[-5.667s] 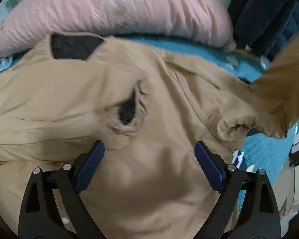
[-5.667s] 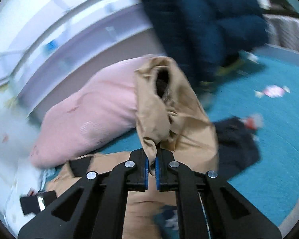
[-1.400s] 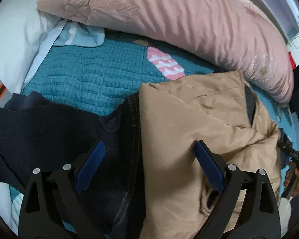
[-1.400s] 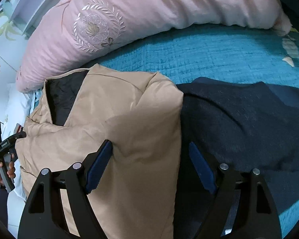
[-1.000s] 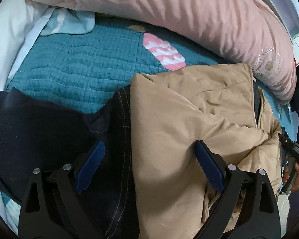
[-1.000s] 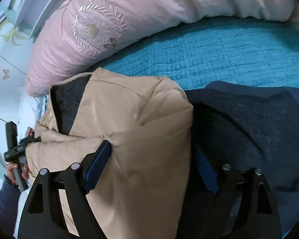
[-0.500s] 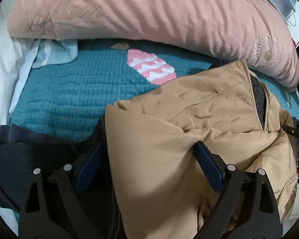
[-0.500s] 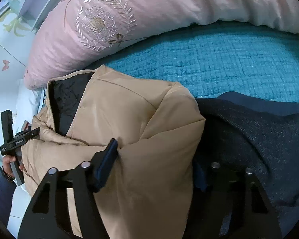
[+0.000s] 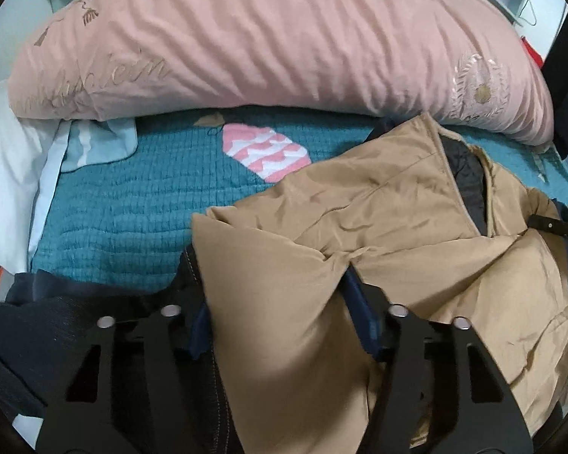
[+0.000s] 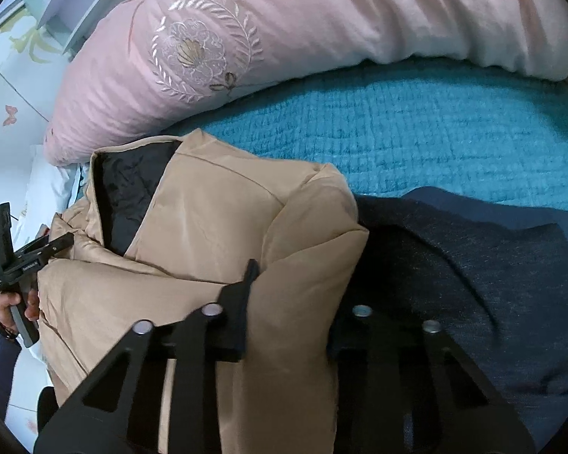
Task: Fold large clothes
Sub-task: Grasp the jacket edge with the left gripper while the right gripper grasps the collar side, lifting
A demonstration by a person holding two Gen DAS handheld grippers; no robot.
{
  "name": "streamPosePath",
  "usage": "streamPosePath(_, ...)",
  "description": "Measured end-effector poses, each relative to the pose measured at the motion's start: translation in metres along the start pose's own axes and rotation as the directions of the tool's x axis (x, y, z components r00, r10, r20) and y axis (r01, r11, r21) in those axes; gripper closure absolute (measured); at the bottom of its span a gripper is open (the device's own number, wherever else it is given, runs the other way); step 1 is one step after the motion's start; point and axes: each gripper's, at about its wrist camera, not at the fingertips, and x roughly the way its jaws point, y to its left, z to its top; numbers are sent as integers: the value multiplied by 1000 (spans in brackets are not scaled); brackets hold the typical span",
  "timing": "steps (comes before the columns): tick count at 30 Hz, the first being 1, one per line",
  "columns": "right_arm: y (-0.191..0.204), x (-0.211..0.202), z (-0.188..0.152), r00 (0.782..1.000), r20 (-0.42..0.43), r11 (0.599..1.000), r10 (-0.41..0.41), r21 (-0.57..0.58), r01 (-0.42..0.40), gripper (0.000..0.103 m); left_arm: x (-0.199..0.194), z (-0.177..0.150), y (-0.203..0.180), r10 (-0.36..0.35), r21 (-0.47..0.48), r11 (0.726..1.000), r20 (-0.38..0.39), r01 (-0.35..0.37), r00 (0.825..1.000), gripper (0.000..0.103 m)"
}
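Observation:
A tan padded jacket (image 9: 378,204) with black lining lies folded on a teal quilt (image 9: 132,196), partly over a dark navy garment (image 9: 49,325). My left gripper (image 9: 276,314) has its jaws closing, and the blue pads dig into a thick fold at the jacket's left edge. In the right wrist view the same jacket (image 10: 216,219) bulges between the closing jaws of my right gripper (image 10: 295,295), at its right edge. The right finger is hidden behind the cloth. The left gripper's handle (image 10: 7,253) shows in a hand at the far left.
A long pink embroidered duvet roll (image 9: 265,38) lies along the back of the bed. A white pillow (image 9: 0,151) sits at the left. The navy garment (image 10: 473,265) spreads to the right of the jacket, with bare teal quilt (image 10: 435,132) behind it.
Both pairs of jaws have narrowed from wide open onto the jacket's two side edges. The cloth now bunches up between the pads. The left view has rolled and risen a little.

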Motion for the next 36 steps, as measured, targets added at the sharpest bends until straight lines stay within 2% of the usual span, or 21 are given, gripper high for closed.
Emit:
streamPosePath(1,1,-1,0,1000,6,1000,-5,-3,5,84,-2,0,1,-11,-3,1000,4,11,1000,55)
streamPosePath(2,1,-2,0,1000,10,1000,-4,-2,4,86,-4,1,2,-15,-1,1000,10,15,1000,67)
streamPosePath(4,5,-6,2,999,30,999,-28,-18,29,88,-5,3,1,-16,14,1000,17,16,1000,78)
streamPosePath(5,6,-8,3,999,37,999,-31,-24,32,88,-7,3,0,-12,18,1000,25,11,1000,82)
streamPosePath(8,12,-13,6,998,51,998,-45,-44,48,89,-11,6,-3,-10,37,999,48,8,999,86)
streamPosePath(13,23,-30,11,989,117,991,-86,-94,97,90,-29,13,-3,-21,31,999,121,17,992,86)
streamPosePath(18,35,-47,31,976,195,988,-97,-104,119,90,-46,37,-4,-11,26,1000,196,6,981,86)
streamPosePath(23,56,-61,61,949,283,973,-137,-139,182,90,-65,70,-2,-4,-5,1000,278,5,961,86)
streamPosePath(26,73,-79,62,923,359,960,-139,-182,215,90,-89,77,-4,-16,10,1000,349,13,937,86)
streamPosePath(27,77,-84,59,918,376,956,-129,-198,215,90,-100,74,-5,-31,27,999,376,22,926,86)
streamPosePath(30,84,-99,39,907,407,941,-105,-254,223,90,-118,53,-3,-70,59,997,402,51,913,86)
streamPosePath(32,86,-108,24,902,425,937,-81,-276,214,89,-125,36,-3,-79,91,995,413,46,907,86)
streamPosePath(36,87,-123,-5,904,425,942,-32,-290,170,89,-137,-4,-5,-105,138,989,388,55,916,86)
